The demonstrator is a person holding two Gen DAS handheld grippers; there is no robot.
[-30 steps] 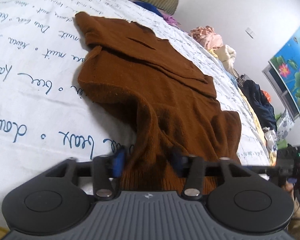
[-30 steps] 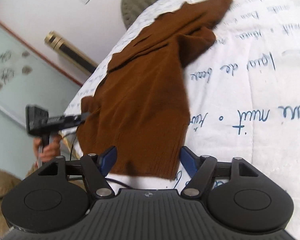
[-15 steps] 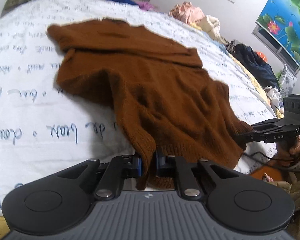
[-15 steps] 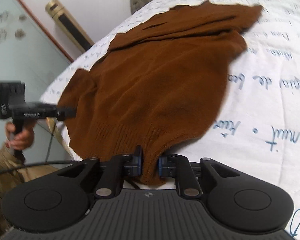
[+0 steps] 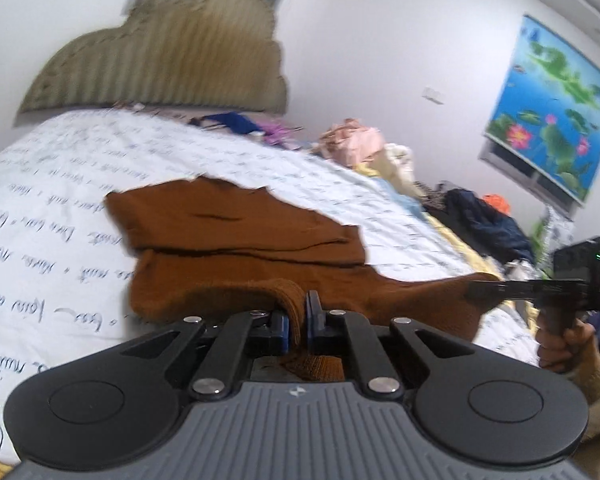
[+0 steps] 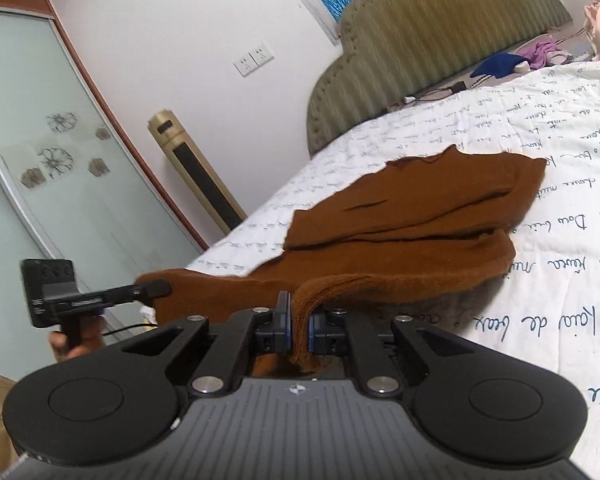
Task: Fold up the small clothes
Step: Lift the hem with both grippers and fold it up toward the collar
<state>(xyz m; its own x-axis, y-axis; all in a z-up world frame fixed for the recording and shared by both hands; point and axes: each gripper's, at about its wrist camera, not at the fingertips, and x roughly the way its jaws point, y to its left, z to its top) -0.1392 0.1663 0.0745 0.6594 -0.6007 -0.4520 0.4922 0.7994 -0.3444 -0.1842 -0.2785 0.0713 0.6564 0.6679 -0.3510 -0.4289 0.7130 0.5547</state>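
Observation:
A brown knitted sweater (image 5: 236, 240) lies on a white bed sheet with blue handwriting print (image 5: 40, 208); it also shows in the right wrist view (image 6: 412, 216). My left gripper (image 5: 296, 322) is shut on the sweater's ribbed hem at one bottom corner and holds it lifted off the bed. My right gripper (image 6: 298, 330) is shut on the hem at the other bottom corner, also lifted. Each gripper shows in the other's view: the right one (image 5: 496, 290) and the left one (image 6: 152, 288). The hem hangs stretched between them.
An olive padded headboard (image 5: 160, 52) stands at the far end of the bed. Piles of other clothes (image 5: 356, 144) lie along the bed's right side. A gold tower fan (image 6: 196, 172) and a glass wardrobe door (image 6: 52, 168) stand left of the bed.
Both grippers shut on the sweater's hem, then lifted it and carried it toward the headboard. The lower half of the sweater now rises off the sheet.

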